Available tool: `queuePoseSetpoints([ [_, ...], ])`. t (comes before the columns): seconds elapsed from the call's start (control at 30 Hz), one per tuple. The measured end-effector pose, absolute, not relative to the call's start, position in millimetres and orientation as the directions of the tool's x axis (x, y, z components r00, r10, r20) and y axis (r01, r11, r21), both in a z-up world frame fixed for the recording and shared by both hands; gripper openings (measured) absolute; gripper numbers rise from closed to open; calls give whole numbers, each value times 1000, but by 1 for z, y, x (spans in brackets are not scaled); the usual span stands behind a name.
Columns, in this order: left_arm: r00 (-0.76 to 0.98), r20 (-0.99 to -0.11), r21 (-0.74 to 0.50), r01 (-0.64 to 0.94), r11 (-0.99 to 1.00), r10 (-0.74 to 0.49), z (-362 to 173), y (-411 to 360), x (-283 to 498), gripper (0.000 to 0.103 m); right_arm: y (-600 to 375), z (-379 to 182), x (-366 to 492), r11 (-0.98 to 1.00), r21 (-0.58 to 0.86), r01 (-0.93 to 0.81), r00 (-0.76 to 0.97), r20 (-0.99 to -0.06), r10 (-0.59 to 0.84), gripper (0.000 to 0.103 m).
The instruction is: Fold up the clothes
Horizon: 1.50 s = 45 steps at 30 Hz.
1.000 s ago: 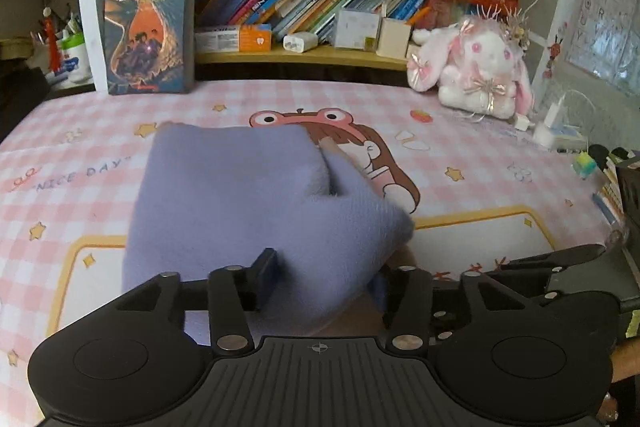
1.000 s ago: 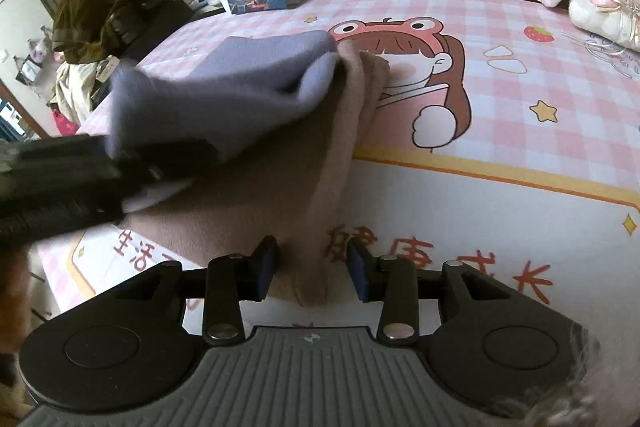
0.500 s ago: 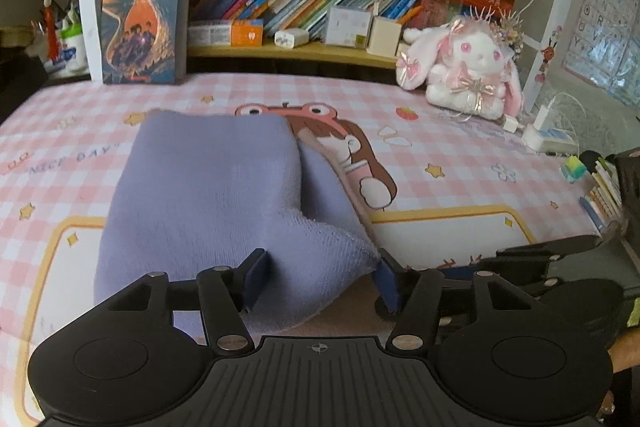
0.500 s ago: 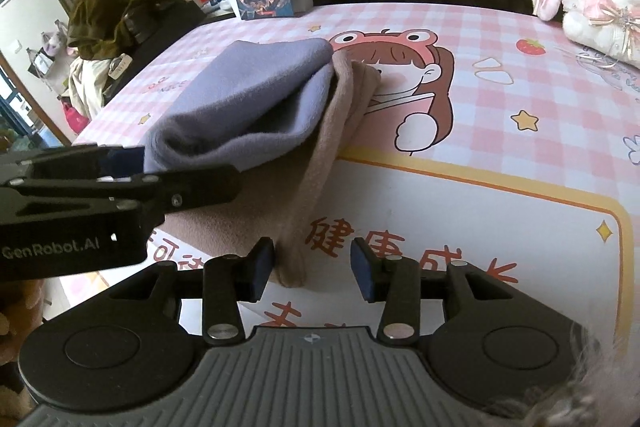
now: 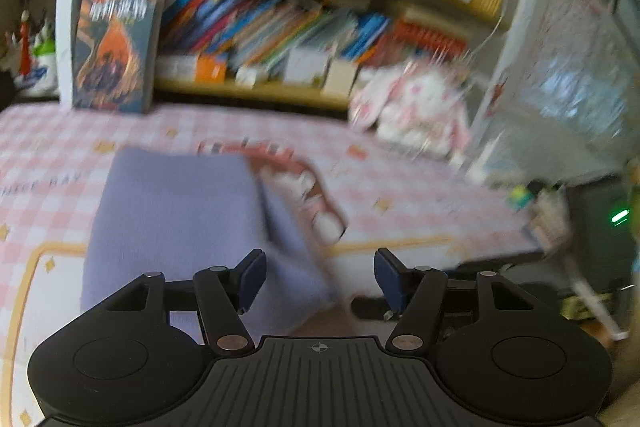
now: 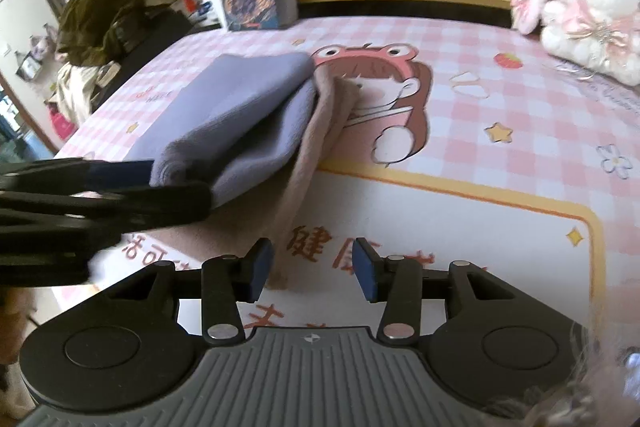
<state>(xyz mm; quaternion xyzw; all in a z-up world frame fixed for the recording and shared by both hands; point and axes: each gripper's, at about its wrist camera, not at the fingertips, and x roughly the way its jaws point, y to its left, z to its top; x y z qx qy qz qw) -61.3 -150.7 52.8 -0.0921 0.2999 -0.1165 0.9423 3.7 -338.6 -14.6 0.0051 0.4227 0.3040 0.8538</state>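
Lying folded at centre frame on the pink checked tablecloth [image 6: 520, 99], the purple garment [image 6: 240, 107] sits free; left gripper [image 5: 320, 277] fingers spread, just opened wider; right gripper [image 6: 314, 267] fingers parted, pinching nothing.

Left gripper [image 5: 320, 277]: black two-finger unit, blue pads; tilted down toward the near edge of the table. Jaws have just been opening and stand wide apart, pads clear of the lilac folded garment [image 5: 172, 215], whose near corner lies between and below them, unpressed. In the right wrist view the same unit enters from the left edge, its fingers [image 6: 120, 195] level and just beside the garment's rolled near end.

Right gripper [image 6: 314, 269]: same build, pitched more steeply down. Jaws moderately apart; the beige cloth's [image 6: 296, 211] corner lies by the left pad, ungripped.
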Motion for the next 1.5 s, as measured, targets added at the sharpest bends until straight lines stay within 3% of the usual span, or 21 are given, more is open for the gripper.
queuePoseSetpoints([
  [0.1, 826, -486, -279, 162, 946, -285, 66, -138, -63, 61, -342, -9, 6, 828, 268, -492, 480, -710, 515, 42],
  [0.27, 852, -460, -285, 123, 951, -248, 75, -118, -58, 61, -340, 4, 7, 839, 258, -478, 519, -689, 507, 42],
  [0.67, 847, -502, -259, 46, 965, -175, 61, -78, -59, 58, -309, 30, 6, 828, 223, -514, 567, -636, 523, 44],
  [0.8, 817, -548, -245, 47, 968, -178, 44, -70, -53, 30, -296, 24, 10, 819, 260, -512, 536, -648, 541, 44],
  [0.93, 700, -684, -203, 87, 975, -205, 9, -73, -38, 22, -287, 14, 18, 816, 332, -473, 490, -671, 556, 46],
  [1.23, 682, -686, -204, 153, 967, -253, -4, -68, -40, 23, -277, 5, 25, 837, 390, -383, 477, -693, 541, 56],
  [1.4, 674, -684, -199, 193, 961, -277, -3, -67, -39, 24, -280, 28, 15, 840, 387, -381, 607, -580, 543, 64],
  [1.5, 669, -681, -213, 207, 955, -297, -3, -64, -38, 26, -265, 17, 26, 820, 418, -390, 508, -645, 571, 67],
])
